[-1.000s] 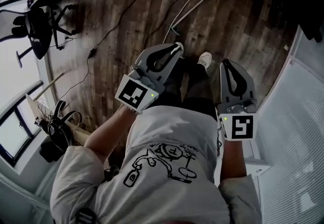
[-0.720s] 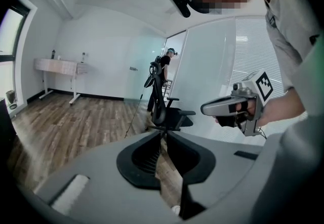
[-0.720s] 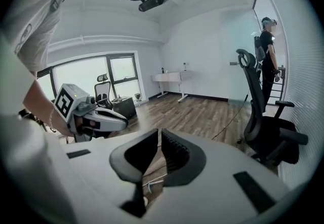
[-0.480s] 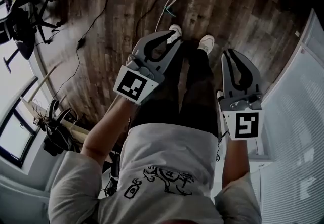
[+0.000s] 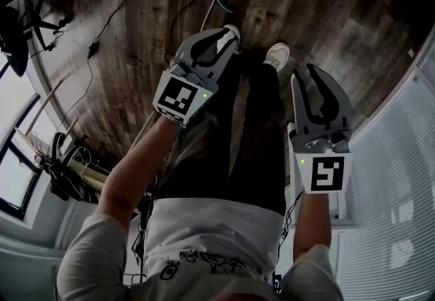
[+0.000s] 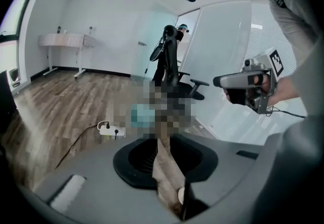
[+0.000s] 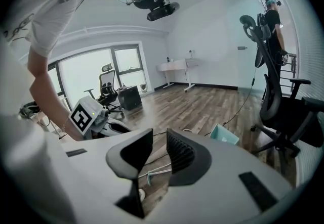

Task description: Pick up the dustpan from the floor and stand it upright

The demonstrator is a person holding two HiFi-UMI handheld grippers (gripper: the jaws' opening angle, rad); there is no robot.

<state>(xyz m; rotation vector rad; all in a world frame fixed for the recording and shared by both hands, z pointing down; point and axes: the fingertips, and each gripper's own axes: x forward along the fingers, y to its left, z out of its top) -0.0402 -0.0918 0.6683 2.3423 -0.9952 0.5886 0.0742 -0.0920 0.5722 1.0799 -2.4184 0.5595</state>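
My left gripper (image 5: 230, 38) and right gripper (image 5: 307, 75) have just been opening, both empty. The teal long-handled dustpan (image 7: 224, 134) lies flat, handle toward me, pan away.

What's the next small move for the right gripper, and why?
Probably lower the right gripper toward the handle of the teal dustpan, keeping the jaws apart. Its jaws have just been opening and nothing is between them. The dustpan lies on the wooden floor ahead, and its thin handle shows through the gap between the jaws, well below them.
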